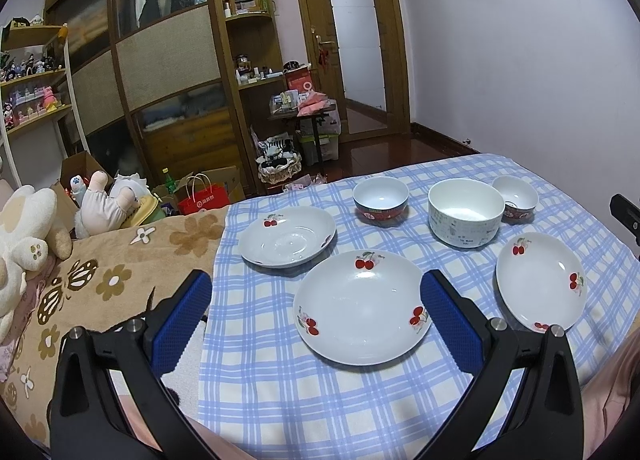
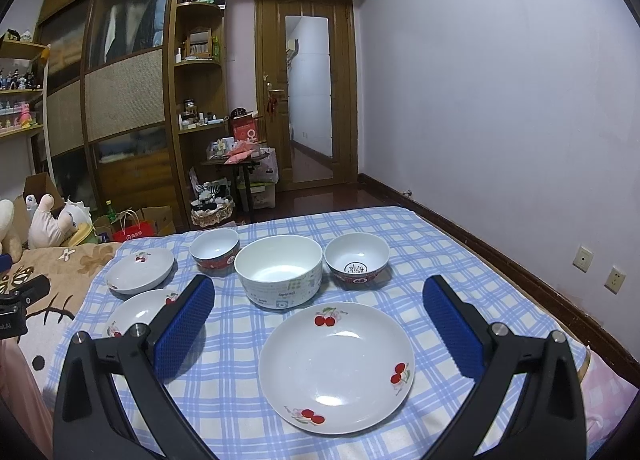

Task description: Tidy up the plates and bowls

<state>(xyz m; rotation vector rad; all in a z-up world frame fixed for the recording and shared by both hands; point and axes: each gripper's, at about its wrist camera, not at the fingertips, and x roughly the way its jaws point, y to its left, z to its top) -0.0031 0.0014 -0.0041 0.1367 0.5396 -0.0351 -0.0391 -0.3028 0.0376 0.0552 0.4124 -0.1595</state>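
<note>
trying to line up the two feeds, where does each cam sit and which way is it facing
Left wrist: on the left gripper, above the cloth's left half, facing the middle cherry plate; its open blue fingers and the right gripper's tip at the frame's right edge show.
Right wrist: on the right gripper, facing the right cherry plate; its open fingers show.
Shared: the big white bowl, the checked cloth, the door.

Large white bowl (image 2: 279,276), ahead between open fingers: "Special" on wall. Left view (image 1: 465,217): "TO MAKE YOU". Other print illegible.
</note>
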